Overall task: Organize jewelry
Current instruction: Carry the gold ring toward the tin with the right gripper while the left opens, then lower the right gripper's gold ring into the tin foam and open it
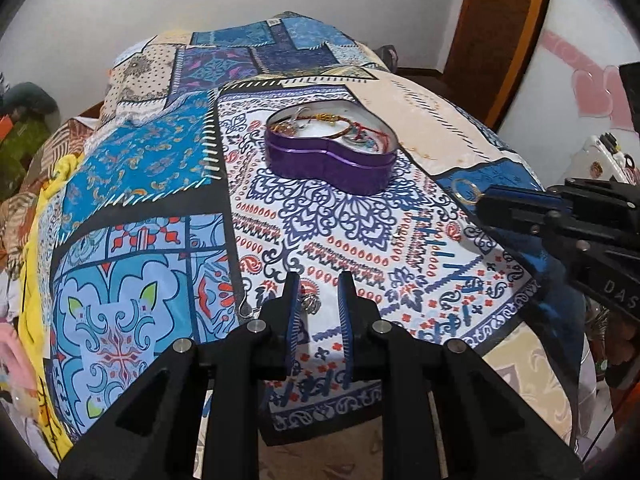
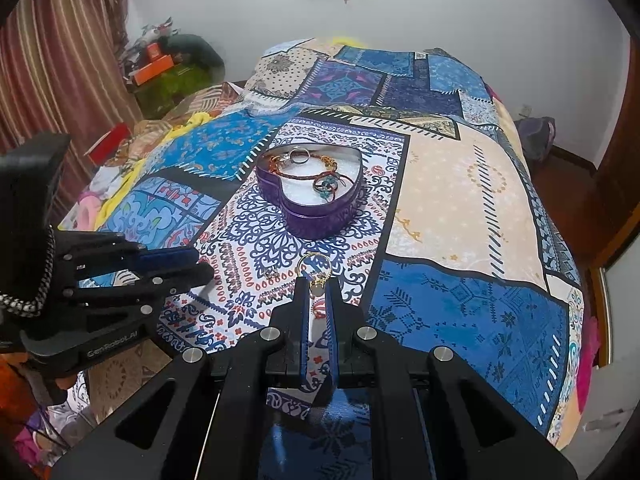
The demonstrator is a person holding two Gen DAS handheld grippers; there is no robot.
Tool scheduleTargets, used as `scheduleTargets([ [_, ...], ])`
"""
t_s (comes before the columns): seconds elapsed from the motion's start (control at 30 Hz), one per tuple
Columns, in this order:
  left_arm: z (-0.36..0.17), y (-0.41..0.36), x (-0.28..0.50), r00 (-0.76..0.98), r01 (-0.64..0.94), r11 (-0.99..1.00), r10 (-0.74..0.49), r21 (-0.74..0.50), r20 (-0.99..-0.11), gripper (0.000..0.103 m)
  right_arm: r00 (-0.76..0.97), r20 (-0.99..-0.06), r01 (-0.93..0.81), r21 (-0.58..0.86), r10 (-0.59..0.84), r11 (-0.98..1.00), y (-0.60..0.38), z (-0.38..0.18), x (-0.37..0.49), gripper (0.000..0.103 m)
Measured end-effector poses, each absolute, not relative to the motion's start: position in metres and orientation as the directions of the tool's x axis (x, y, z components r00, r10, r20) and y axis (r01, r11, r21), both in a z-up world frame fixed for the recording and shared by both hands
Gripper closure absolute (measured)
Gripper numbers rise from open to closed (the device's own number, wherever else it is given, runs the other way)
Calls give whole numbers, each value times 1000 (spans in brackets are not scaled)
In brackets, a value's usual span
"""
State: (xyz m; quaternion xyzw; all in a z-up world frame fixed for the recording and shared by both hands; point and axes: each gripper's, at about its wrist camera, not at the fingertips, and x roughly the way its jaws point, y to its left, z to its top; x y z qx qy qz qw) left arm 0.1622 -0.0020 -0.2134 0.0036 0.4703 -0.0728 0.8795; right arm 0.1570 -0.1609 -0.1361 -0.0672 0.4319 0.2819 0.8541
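Note:
A purple heart-shaped tin (image 1: 332, 160) stands open on the patterned bedspread, with bracelets and rings inside; it also shows in the right wrist view (image 2: 316, 216). My right gripper (image 2: 318, 286) is shut on a gold ring with a small charm (image 2: 315, 267), held above the cloth short of the tin; the ring shows in the left wrist view (image 1: 466, 191) at the gripper's tip (image 1: 486, 200). My left gripper (image 1: 318, 284) is open and empty, low over a small silver ornament (image 1: 310, 303) on the cloth. A thin hook earring (image 1: 246, 304) lies left of its fingers.
The patchwork bedspread (image 2: 460, 208) covers the whole bed. A small jewelry piece (image 2: 272, 272) lies on the cloth between the grippers. Clutter and boxes (image 2: 160, 64) sit at the far left by a striped curtain. A wooden door frame (image 1: 500, 32) stands at the right.

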Motion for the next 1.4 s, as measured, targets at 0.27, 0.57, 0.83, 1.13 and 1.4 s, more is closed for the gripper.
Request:
scheduleTargets([
  [0.27,-220,7,157,544,130,988,-146,-89,-827,94,464,-776,-538,138,428,832,-160,-137,158,96],
  [0.57,-171,20,162,637,139,979,-206,-152,-743,94,487,-754,-538,138,440,832,-159,-126,162,96],
  [0.83,-130,22,177,719,174,969,-247,-177,-649,94,521,-725,-534,133,450,835,-153,-113,176,96],
  [1.13,-130,16,208,720,200,961,-275,-188,-637,94,538,-711,-539,123,453,833,-145,-110,195,96],
  [1.4,-137,13,236,707,217,952,-307,-218,-637,94,527,-718,-547,124,455,828,-139,-116,213,96],
])
